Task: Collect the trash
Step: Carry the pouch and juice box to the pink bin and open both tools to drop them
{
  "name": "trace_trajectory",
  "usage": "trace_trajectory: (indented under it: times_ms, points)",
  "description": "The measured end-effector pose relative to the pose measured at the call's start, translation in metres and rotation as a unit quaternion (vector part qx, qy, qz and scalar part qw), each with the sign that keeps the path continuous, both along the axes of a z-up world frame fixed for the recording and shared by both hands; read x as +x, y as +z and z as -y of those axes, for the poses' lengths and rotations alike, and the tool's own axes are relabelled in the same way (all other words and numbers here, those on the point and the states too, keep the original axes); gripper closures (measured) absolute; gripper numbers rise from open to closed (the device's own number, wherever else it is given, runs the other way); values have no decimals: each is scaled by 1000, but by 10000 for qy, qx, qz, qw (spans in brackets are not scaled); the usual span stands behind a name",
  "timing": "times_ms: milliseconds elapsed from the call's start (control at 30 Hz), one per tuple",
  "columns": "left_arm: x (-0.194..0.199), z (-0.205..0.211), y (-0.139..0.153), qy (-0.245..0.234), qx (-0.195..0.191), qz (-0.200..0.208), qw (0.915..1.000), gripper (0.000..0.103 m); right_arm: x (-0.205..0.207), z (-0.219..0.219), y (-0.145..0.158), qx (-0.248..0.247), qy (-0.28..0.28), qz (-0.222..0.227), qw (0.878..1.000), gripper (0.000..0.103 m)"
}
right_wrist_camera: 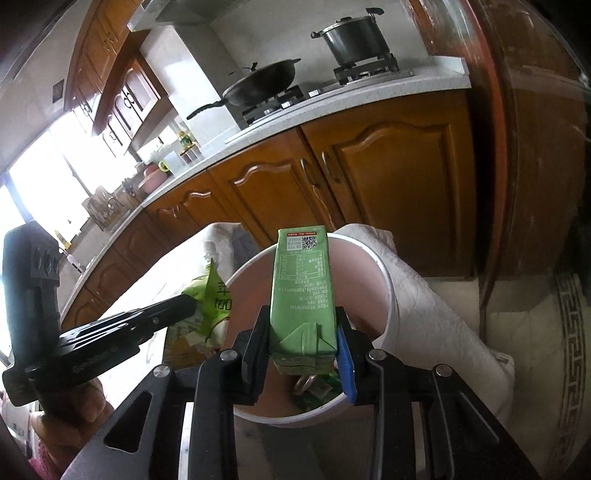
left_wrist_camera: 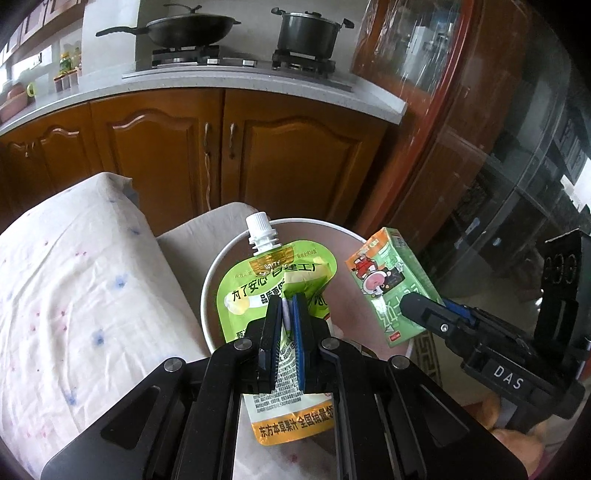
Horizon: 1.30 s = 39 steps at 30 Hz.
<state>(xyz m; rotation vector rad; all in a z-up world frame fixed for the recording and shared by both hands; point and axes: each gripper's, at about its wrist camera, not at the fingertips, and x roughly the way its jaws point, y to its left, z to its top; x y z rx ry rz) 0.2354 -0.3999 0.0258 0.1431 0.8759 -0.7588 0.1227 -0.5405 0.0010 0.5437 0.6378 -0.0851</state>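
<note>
While your left tool [left_wrist_camera: 284, 314] pinches the green spouted drink pouch [left_wrist_camera: 273, 280] over the round white-rimmed bin [left_wrist_camera: 210, 280], your right tool [right_wrist_camera: 301, 339] clamps the green paper juice carton [right_wrist_camera: 301, 291] at 3 o'clock of it, above the bin too.

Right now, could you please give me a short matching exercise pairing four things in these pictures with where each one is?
Things:
1. spout pouch
2. green carton
3. wok
4. bin

Places:
A. on the stove
B. clamped in the right gripper
C. below both grippers
D. clamped in the left gripper

Pairs: 1-D, 2-B, 3-A, 4-C
</note>
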Motion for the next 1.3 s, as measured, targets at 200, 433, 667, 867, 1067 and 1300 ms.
trace_trajectory:
  times_ms: [200, 433, 667, 867, 1067, 1300]
  points:
    - [8, 11, -8, -33, 107, -83, 9999, 98, 8, 3, -7, 28, 39, -155, 9999, 71]
    - [15, 21, -17, -67, 249, -138, 9996, 97, 18, 5, -12, 38, 97, -288, 9995, 71]
    - [19, 23, -18, -69, 268, -224, 9994, 96, 19, 7, -11, 102, 73, -270, 9996, 71]
    - [23, 17, -18, 33, 253, -352, 9991, 76, 15, 12, -11, 203, -33, -194, 9996, 65]
    - [21, 9, -15, 181, 177, -320, 9992, 60, 7, 15, -9, 298, -131, -39, 9995, 54]
    - [14, -11, -10, 447, 206, -152, 9987, 44, -1, 14, -3, 344, -202, 136, 9991, 45]
